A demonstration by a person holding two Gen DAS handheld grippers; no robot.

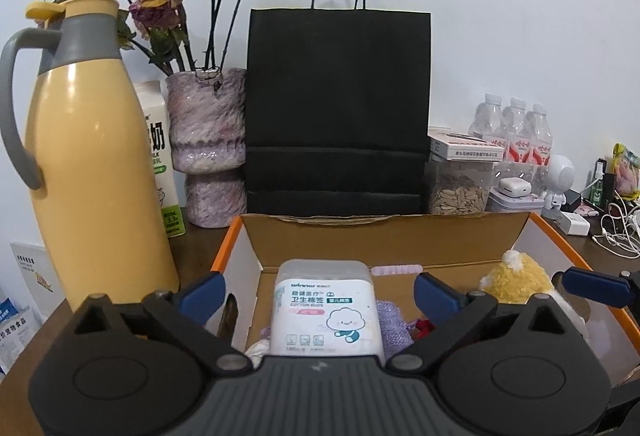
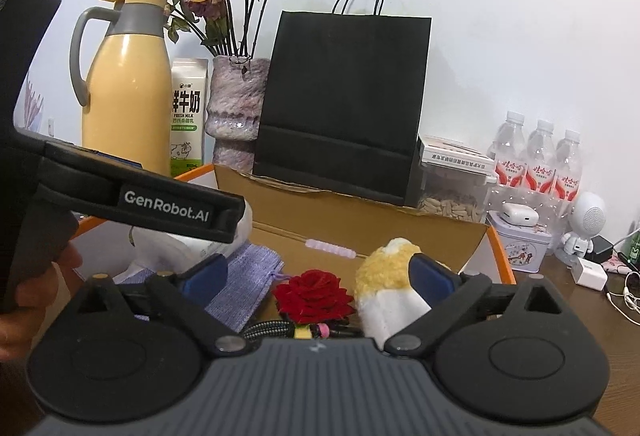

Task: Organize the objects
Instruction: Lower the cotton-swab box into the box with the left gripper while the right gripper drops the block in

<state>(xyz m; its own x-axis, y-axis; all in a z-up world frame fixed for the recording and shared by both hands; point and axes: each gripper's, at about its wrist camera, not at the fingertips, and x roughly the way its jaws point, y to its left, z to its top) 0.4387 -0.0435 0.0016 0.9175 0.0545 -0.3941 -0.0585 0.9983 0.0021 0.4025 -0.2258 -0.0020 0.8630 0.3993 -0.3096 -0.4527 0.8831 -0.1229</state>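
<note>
The cardboard box (image 1: 256, 256) is being taken as the landmark throughout. Both tools are being held over its near edge, pointing slightly down into it.

The left gripper (image 1: 320, 294) is being held with its jaws spread wide; the cotton swab pack (image 1: 324, 306) is standing upright between them, inside the box towards its near-left part, and clear gaps are being shown on both sides, so nothing is being gripped. The right gripper (image 2: 316, 276) is likewise being held wide open and empty: the red rose (image 2: 310, 294) is lying on the box floor between its jaws, untouched, while the yellow plush toy (image 2: 386, 276) is lying in the box's right part, just against or behind the right jaw. Whether that jaw is actually touching the plush cannot be told.

Risks are being judged as follows. The tall swab pack is likely to be tipped onto the lilac pouch (image 2: 240, 288) beside it if it is clipped by a jaw while the left tool is being drawn back. The plush could be dragged or snagged by the right jaw during withdrawal. The two tools are being held close together over the box's left half, so a collision between them is possible. Behind the box, the black paper bag (image 1: 338, 107) and the vase of dried flowers (image 1: 208, 139) could be knocked over if the box is pushed backwards.
</note>
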